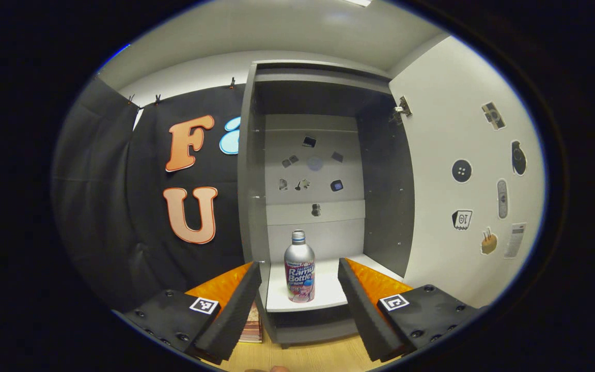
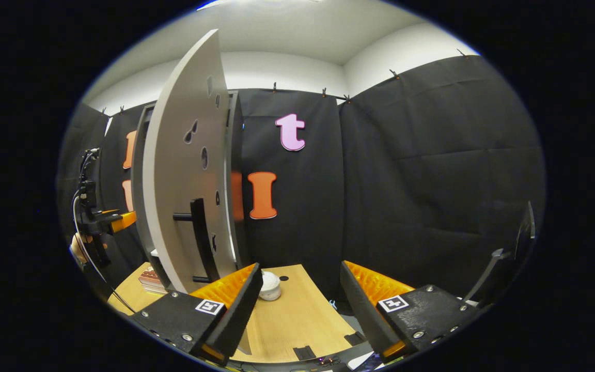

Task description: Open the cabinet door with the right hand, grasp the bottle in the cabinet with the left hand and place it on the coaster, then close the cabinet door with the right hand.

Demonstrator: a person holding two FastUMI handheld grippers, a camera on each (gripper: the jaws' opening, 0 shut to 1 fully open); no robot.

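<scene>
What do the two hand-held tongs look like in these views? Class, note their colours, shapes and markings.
The left tongs and the right tongs match: two wedge-shaped fingers faced with black foam, ribbed orange plastic on their outer sides, on black bolted blocks. Each block carries a square black-and-white marker. In the right gripper view, the left tongs appear farther off as a black frame with an orange part and a thin black cable.

Silver bottle (image 1: pixel 299 266) with a pink-and-blue label — grey cabinet (image 1: pixel 323 206), white door (image 1: pixel 463 170) dotted with black stickers — light wooden surface (image 2: pixel 297 315).
</scene>
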